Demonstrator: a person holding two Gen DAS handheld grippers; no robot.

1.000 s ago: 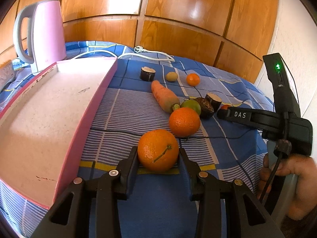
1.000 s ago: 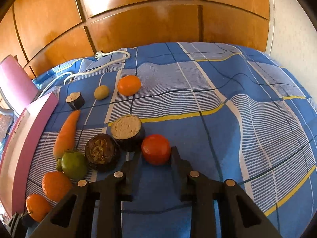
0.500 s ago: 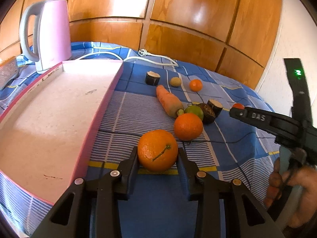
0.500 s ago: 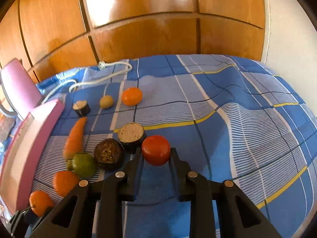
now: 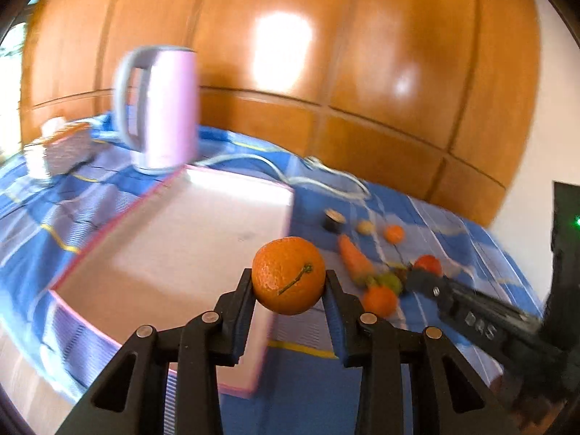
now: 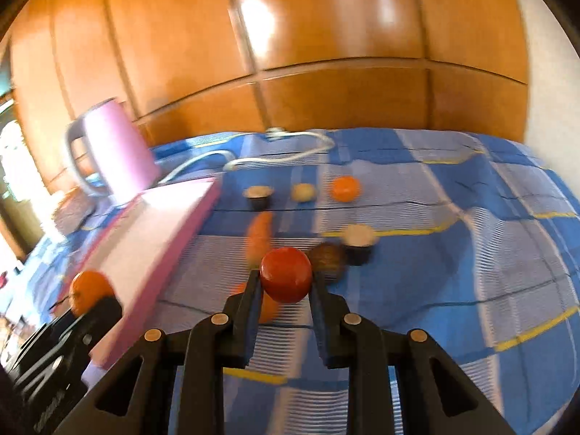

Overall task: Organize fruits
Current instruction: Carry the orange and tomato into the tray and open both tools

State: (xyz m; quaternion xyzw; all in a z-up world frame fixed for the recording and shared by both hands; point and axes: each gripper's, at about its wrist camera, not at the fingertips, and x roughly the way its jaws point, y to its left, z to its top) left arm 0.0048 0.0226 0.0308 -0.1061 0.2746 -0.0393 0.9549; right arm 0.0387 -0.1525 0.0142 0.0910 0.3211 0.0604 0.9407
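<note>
My left gripper (image 5: 289, 282) is shut on a large orange (image 5: 289, 276) with a green stem, held in the air over the near right edge of the pink tray (image 5: 174, 239). My right gripper (image 6: 286, 282) is shut on a red tomato (image 6: 286, 274), lifted above the blue checked cloth. In the left wrist view the right gripper (image 5: 420, 277) shows at the right with the tomato (image 5: 428, 264) at its tip. In the right wrist view the orange (image 6: 88, 291) and the left gripper show at the lower left, beside the tray (image 6: 163, 239).
A pink kettle (image 5: 159, 108) stands behind the tray, its white cord (image 6: 275, 152) trailing across the cloth. On the cloth lie a carrot (image 6: 260, 236), a small orange (image 6: 346, 188), a yellowish fruit (image 6: 303, 192), two dark cut pieces (image 6: 258, 196), a dark round fruit (image 6: 328, 258) and another orange (image 5: 380, 300).
Both grippers rose off the cloth with their fruit and swung left. The orange now hangs over the tray's edge; the tomato has left its place beside the dark fruit.
</note>
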